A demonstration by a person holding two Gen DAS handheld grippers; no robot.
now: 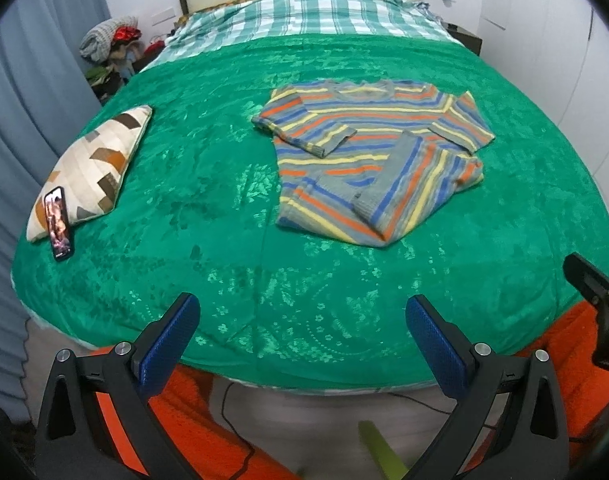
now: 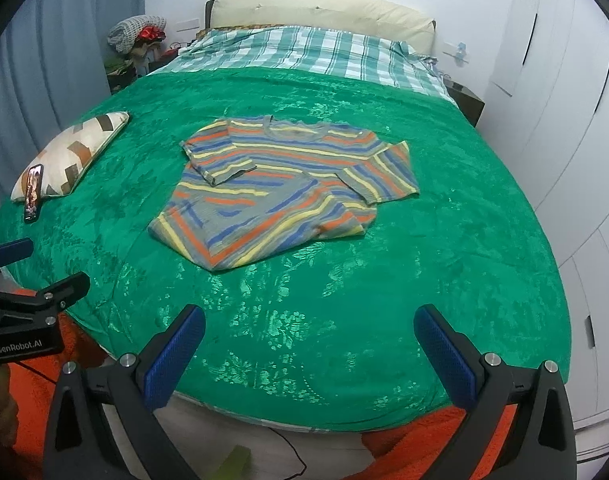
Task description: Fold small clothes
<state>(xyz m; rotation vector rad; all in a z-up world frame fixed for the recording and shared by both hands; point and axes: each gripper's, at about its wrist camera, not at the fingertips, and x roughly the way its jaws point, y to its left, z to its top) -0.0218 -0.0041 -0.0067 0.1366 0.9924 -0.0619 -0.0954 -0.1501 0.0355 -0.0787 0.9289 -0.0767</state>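
Each hand-held gripper, left [image 1: 302,334] and right [image 2: 309,342], hangs spread and empty at the bed's near edge; the striped knit sweater [image 2: 280,192], soft, light and floppy, is best pinched at its near hem corners.

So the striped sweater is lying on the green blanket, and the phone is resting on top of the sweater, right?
Not quite. The striped sweater does lie on the green blanket, but the phone leans against the patterned pillow at the left edge, well apart from the sweater. The left wrist view shows this.
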